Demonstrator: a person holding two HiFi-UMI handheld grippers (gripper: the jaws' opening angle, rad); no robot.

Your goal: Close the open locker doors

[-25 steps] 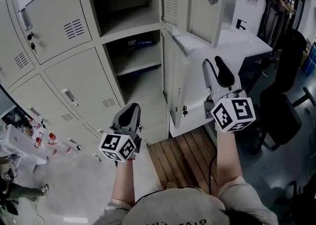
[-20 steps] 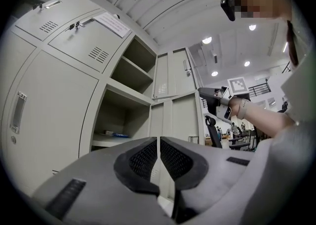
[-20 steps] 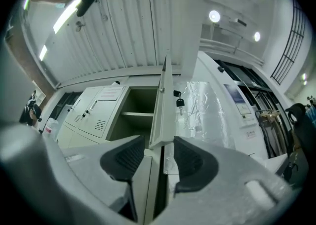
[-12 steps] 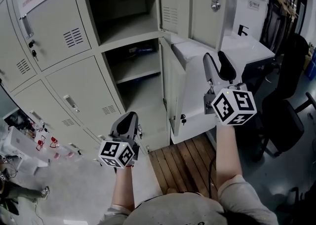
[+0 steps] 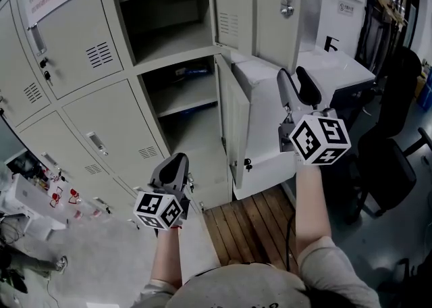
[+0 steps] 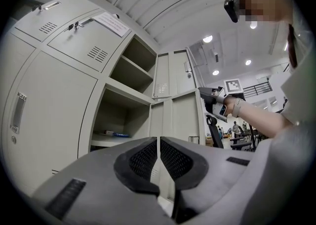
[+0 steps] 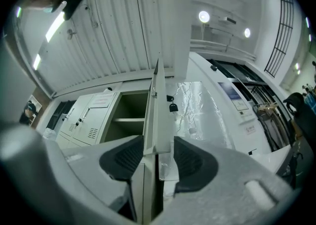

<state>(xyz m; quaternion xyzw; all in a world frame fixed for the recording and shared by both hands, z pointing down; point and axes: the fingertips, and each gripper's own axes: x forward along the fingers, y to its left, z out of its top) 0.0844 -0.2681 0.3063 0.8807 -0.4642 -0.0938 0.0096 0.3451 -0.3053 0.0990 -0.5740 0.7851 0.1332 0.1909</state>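
Two locker doors stand open in the head view: the upper door (image 5: pixel 260 3) with a key at its lock, and the lower door (image 5: pixel 233 121) under it. My right gripper (image 5: pixel 295 84) is open just right of them. In the right gripper view the upper door's (image 7: pixel 158 95) free edge runs up between my right gripper's (image 7: pixel 158 160) spread pads. No pad presses on it. The lower door (image 7: pixel 147 192) shows beneath. My left gripper (image 5: pixel 177 163) hangs low before the lower compartment (image 5: pixel 185 97). In its own view the left gripper (image 6: pixel 159 156) is shut on nothing.
Closed lockers (image 5: pixel 74 36) fill the left. A white cabinet (image 5: pixel 334 63) and a black office chair (image 5: pixel 388 165) stand right of the doors. Wooden boards (image 5: pixel 250 215) lie underfoot. A blue item (image 5: pixel 196 67) rests on the lower compartment's shelf. Clutter (image 5: pixel 27 185) sits at lower left.
My right gripper has edged up toward the doors and its jaws have spread wider. My left gripper has sunk a little lower and left.
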